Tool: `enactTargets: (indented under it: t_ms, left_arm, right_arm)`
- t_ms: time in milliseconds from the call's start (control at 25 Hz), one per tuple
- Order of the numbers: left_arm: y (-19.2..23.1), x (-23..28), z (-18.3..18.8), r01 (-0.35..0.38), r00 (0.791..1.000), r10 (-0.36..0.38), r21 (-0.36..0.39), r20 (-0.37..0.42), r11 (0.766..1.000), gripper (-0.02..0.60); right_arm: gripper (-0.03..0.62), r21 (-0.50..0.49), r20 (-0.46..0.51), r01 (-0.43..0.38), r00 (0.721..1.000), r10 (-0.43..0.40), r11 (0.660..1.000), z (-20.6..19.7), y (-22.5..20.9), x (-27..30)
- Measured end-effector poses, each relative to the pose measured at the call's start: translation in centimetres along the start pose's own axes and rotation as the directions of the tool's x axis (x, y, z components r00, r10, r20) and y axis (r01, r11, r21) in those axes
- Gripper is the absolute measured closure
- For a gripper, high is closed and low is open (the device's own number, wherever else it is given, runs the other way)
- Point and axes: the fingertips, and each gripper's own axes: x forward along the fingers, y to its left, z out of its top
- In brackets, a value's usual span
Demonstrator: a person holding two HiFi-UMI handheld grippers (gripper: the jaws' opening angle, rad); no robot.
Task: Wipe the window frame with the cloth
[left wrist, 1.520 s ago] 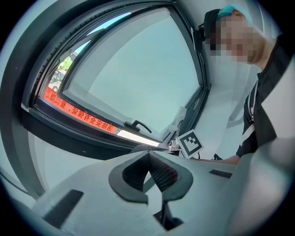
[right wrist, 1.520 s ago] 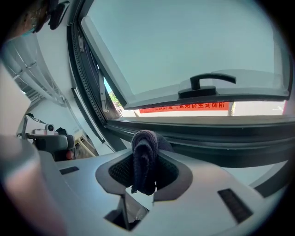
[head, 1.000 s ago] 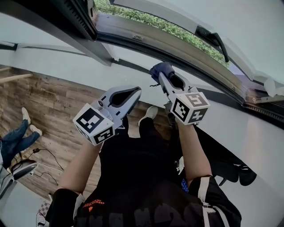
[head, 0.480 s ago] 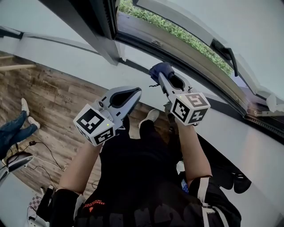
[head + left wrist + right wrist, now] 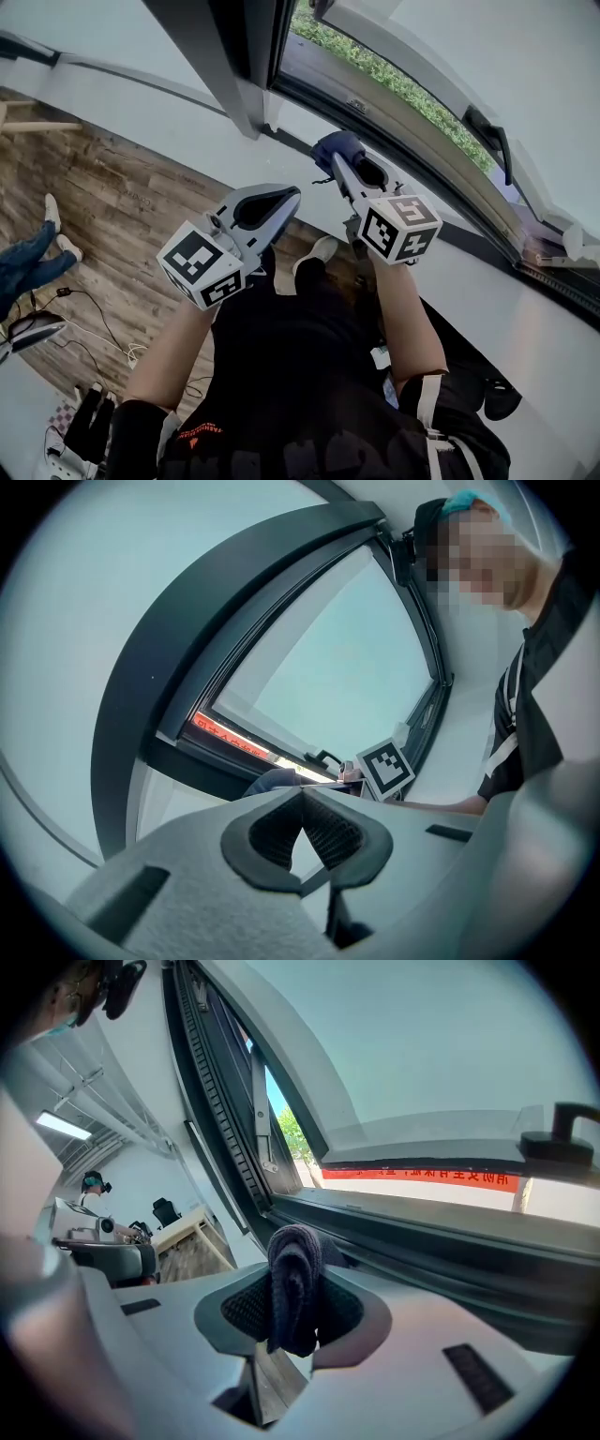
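Sliding rightward across the head view, the window frame is running diagonally just beyond the right gripper. That gripper, the nearer one, is clamping the dark cloth. The left gripper is hanging back, jaws together on nothing.

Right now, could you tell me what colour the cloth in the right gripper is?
The cloth is dark blue; the right gripper view shows it best.
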Motion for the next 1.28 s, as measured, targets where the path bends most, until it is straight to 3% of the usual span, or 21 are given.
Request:
enactTargets:
  t_ms: [1280]
  left_arm:
    - [5.6,-3.9,2.9,-0.105,0.992,0.107,-0.029,0.067,0.994,0.563]
  right_arm:
    - [0.497,-0.075,-0.056,-0.139,0.989,0.135,0.987,3.3,6.3,8.4]
